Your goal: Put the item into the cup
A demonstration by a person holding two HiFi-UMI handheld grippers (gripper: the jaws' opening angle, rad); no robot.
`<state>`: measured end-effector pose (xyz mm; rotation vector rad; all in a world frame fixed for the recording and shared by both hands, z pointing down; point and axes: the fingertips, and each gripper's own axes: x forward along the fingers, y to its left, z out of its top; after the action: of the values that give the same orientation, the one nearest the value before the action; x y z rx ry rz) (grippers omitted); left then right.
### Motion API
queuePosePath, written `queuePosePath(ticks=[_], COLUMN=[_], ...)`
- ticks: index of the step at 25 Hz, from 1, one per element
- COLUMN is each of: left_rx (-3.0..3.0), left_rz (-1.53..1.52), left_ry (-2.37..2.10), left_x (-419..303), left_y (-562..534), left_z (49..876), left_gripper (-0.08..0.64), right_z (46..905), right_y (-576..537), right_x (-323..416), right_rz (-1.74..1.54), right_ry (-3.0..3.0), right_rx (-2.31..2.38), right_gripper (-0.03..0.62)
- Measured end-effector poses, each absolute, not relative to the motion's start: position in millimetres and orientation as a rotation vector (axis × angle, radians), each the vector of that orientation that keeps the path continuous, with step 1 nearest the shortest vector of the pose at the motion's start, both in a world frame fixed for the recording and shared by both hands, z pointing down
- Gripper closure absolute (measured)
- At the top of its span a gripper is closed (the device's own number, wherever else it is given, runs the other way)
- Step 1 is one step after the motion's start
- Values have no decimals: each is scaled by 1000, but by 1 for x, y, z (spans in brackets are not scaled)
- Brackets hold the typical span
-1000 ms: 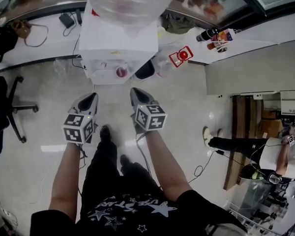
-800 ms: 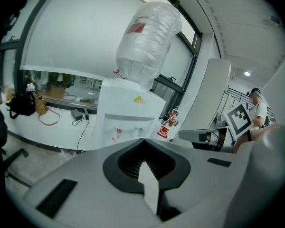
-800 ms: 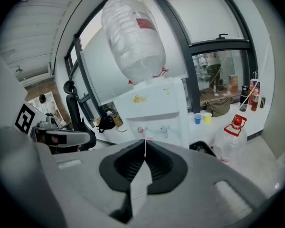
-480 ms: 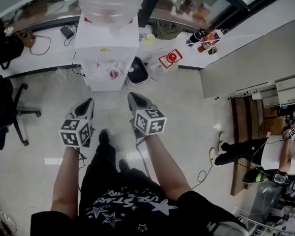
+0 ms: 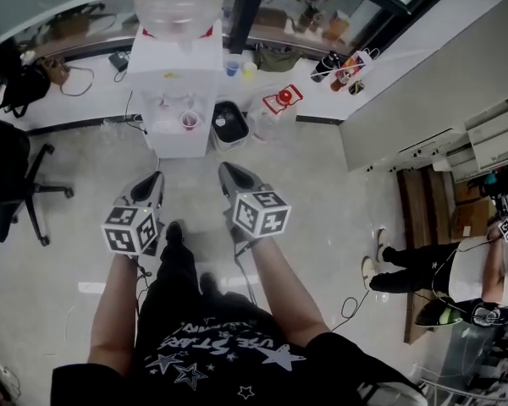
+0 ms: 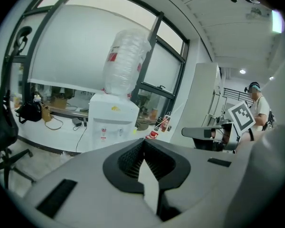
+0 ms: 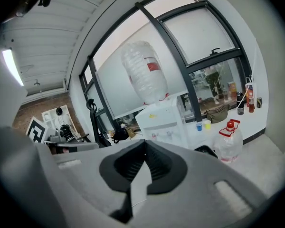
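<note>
Head view alone shows a cup (image 5: 189, 121) at the dispenser (image 5: 176, 62); left gripper (image 6: 143, 141) and right gripper (image 7: 144, 142) fingers together.

- A small pink cup (image 5: 189, 121) stands upright, mouth up, in the tap recess at the front of the white water dispenser (image 5: 176, 66).
- A blue cup (image 5: 229, 68) and a yellow cup (image 5: 249, 69) stand upright, just beside each other, on the white tabletop (image 5: 93, 100). In the head view they are just right of the dispenser.
- Which cup the task means cannot be told.
</note>
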<state>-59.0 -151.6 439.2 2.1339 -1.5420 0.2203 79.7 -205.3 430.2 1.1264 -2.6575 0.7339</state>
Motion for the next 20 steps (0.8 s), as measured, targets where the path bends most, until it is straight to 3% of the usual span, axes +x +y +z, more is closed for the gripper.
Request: queuePosePath(ticks=[20], left_rx=[2184], left_rz=[106], left_ry=[-1630], left_x=[9], left_y=[-39], left_z=[375], left_gripper=[552], right_z=[367], right_y=[-85], right_x=[122], right_rz=[591], right_ry=[-2803], right_rx=[934], right_gripper=[591])
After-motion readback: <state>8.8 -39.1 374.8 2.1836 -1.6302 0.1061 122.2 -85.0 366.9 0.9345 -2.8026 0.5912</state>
